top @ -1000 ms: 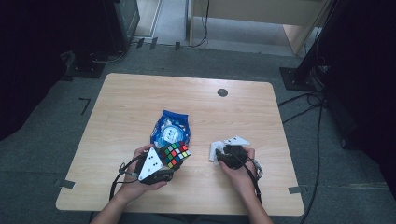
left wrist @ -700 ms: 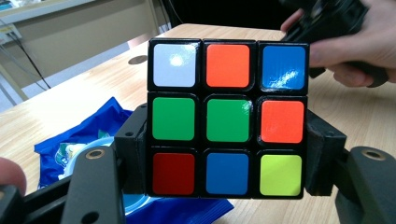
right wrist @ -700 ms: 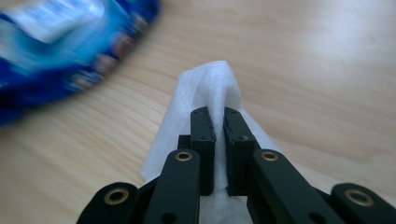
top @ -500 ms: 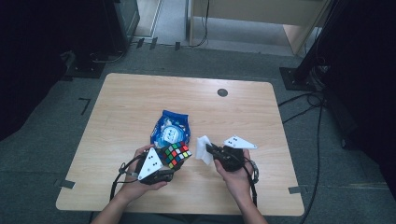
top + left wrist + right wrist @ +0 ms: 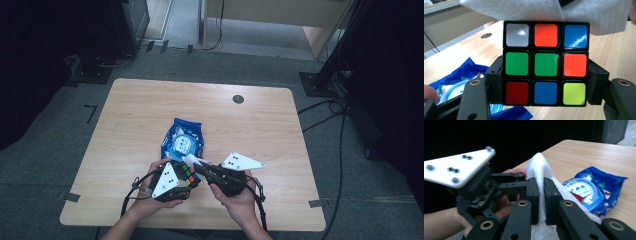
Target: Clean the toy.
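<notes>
The left gripper point(image 5: 184, 176) sits at the near edge of the table point(image 5: 150, 110), left of centre, held in the person's left hand point(image 5: 150, 197); its jaws are spread to the width of the cube point(image 5: 546, 63) and clamp it from both sides, the pads pressing on the middle and lower rows. In the left gripper view the cube face reads, top row: white, orange, blue; middle row: green, green, orange; bottom row: red, blue, yellow. In the high view the cube point(image 5: 187, 173) lies between the two grippers, just near of the blue packet point(image 5: 182, 141).

The right gripper point(image 5: 197, 167) is held in the right hand point(image 5: 240, 200), right of the left gripper and pointing left toward the cube; its jaws are almost closed, with only a thin gap, and they pinch a white wipe point(image 5: 541, 170) between the pads. The wipe stands up above the jaws in the right gripper view and spreads down behind them; in the left gripper view the wipe point(image 5: 529, 10) hangs across the top edge of the cube, touching or just above it; which cannot be told.

The blue packet point(image 5: 596, 190) lies flat on the table beyond both grippers, near the table's middle, with a round pale label facing up; a dark round cap point(image 5: 238, 99) is set in the table farther off, toward the right.
</notes>
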`<action>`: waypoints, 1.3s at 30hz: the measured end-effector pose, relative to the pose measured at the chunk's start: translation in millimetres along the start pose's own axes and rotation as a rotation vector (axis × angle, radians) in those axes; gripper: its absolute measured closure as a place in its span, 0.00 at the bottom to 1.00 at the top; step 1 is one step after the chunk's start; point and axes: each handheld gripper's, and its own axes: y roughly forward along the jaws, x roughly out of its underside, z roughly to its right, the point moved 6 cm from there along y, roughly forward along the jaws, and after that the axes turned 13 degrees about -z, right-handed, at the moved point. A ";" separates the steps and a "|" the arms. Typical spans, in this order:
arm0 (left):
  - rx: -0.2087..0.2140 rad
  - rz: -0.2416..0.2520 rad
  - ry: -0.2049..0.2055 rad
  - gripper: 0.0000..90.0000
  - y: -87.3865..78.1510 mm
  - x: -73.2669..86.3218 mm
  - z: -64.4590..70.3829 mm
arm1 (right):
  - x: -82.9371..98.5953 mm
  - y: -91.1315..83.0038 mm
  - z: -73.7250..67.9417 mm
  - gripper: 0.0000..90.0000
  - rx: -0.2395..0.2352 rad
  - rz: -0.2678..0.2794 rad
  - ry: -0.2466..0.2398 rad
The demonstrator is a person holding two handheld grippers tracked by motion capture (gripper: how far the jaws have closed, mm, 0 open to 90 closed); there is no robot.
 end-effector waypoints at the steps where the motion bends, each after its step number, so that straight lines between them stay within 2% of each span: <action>1: 0.002 0.005 -0.002 0.37 -1.0 -0.6 -0.2 | 1.5 0.4 4.1 0.95 0.007 -0.002 0.014; 4: -0.002 0.017 -0.004 0.38 -4.2 -2.4 -1.4 | 7.2 1.3 18.5 0.95 0.039 -0.005 0.050; 7: -0.002 0.030 -0.017 0.38 -6.5 -3.6 -4.2 | 16.6 5.5 36.2 0.95 0.121 -0.044 0.079; 10: -0.005 0.029 -0.025 0.38 -6.9 -2.3 -7.3 | 21.8 8.0 44.7 0.94 0.150 -0.071 0.113; 12: -0.011 0.028 -0.028 0.38 -6.8 -1.8 -8.8 | 22.3 9.4 45.0 0.94 0.145 -0.072 0.117; 17: -0.012 0.011 -0.028 0.38 -3.6 1.1 -8.9 | 16.8 8.5 29.9 0.94 0.080 -0.059 0.111; 23: -0.012 0.009 -0.030 0.38 -1.4 1.3 -8.0 | 4.9 1.6 5.3 0.94 -0.076 -0.013 0.126; 25: -0.011 0.018 -0.033 0.38 -2.9 0.4 -8.7 | 2.1 -0.6 -1.2 0.93 -0.104 -0.006 0.114; 27: -0.013 0.025 -0.031 0.38 -4.8 -0.3 -9.0 | 1.7 -1.8 -1.8 0.94 -0.112 0.000 0.112; 29: -0.006 0.037 -0.035 0.38 -6.9 -1.1 -9.2 | 3.0 -2.2 2.7 0.94 -0.111 0.006 0.119; 35: 0.002 0.038 -0.027 0.38 -6.9 -1.3 -9.1 | 15.0 1.9 30.6 0.94 -0.135 -0.021 0.211; 38: 0.003 0.050 -0.038 0.38 -7.3 -2.6 -10.9 | 26.3 6.3 51.7 0.93 -0.094 -0.059 0.254; 39: 0.006 0.058 -0.045 0.38 -8.3 -3.5 -12.2 | 31.3 7.8 59.9 0.93 -0.050 -0.079 0.253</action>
